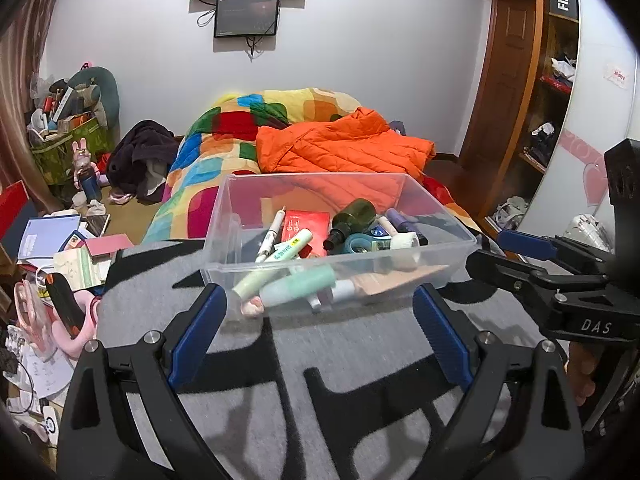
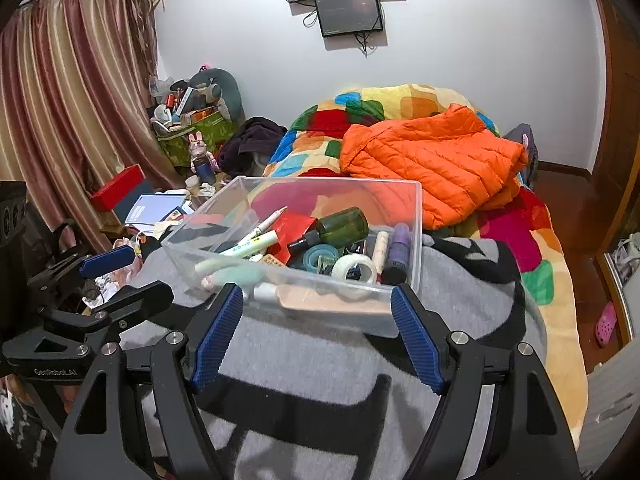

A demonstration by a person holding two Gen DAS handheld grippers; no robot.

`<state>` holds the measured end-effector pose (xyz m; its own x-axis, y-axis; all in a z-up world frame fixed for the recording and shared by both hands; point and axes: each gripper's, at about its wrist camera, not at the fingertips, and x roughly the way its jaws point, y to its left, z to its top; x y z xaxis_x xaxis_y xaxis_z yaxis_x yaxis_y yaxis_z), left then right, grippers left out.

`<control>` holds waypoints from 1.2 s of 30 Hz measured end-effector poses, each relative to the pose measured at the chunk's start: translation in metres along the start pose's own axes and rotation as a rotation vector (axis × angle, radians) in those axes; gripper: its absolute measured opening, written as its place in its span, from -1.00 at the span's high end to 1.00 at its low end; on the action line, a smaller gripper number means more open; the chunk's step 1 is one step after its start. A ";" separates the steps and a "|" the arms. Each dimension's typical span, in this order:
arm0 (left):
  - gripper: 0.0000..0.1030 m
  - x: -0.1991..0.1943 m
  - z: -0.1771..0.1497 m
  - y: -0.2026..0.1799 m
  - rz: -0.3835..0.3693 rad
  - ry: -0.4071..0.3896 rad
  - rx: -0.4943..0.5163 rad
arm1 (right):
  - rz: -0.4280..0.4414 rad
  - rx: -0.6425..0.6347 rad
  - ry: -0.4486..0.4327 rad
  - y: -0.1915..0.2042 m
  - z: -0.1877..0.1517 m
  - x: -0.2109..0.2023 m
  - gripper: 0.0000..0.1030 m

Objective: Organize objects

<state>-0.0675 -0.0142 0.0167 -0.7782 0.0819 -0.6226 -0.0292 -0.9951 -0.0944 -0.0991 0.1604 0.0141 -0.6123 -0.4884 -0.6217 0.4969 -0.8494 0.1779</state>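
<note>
A clear plastic box (image 1: 224,204) (image 2: 418,216) stands on a grey and black cloth (image 1: 360,360) spread over the bed. Inside lie pens, a dark green bottle (image 1: 354,214) (image 2: 342,224), a red packet (image 1: 304,226), tape rolls, a purple tube (image 2: 400,246) and mint tubes (image 1: 298,286). My left gripper (image 1: 320,296) is open, its blue pads beside the box's near lower corners without pressing it. My right gripper (image 2: 318,294) is open too, with the box's near wall just beyond its tips. Each gripper also shows at the edge of the other's view.
An orange padded jacket (image 1: 344,144) (image 2: 432,160) lies on a many-coloured quilt (image 1: 224,128) behind the box. Books, papers and bags crowd the floor at left (image 1: 68,248). A wooden wardrobe (image 1: 516,80) stands at right, and curtains (image 2: 60,100) hang at left.
</note>
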 end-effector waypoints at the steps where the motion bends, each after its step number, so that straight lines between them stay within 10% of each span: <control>1: -0.85 0.000 -0.002 -0.001 -0.002 -0.001 -0.001 | 0.000 0.000 -0.001 0.000 -0.001 -0.001 -0.45; 36: -0.86 0.006 -0.007 -0.001 -0.028 0.020 -0.041 | -0.013 -0.002 0.020 0.005 -0.009 0.000 -0.47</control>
<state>-0.0680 -0.0120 0.0073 -0.7645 0.1107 -0.6350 -0.0247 -0.9894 -0.1429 -0.0908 0.1581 0.0084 -0.6060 -0.4732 -0.6394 0.4905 -0.8551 0.1680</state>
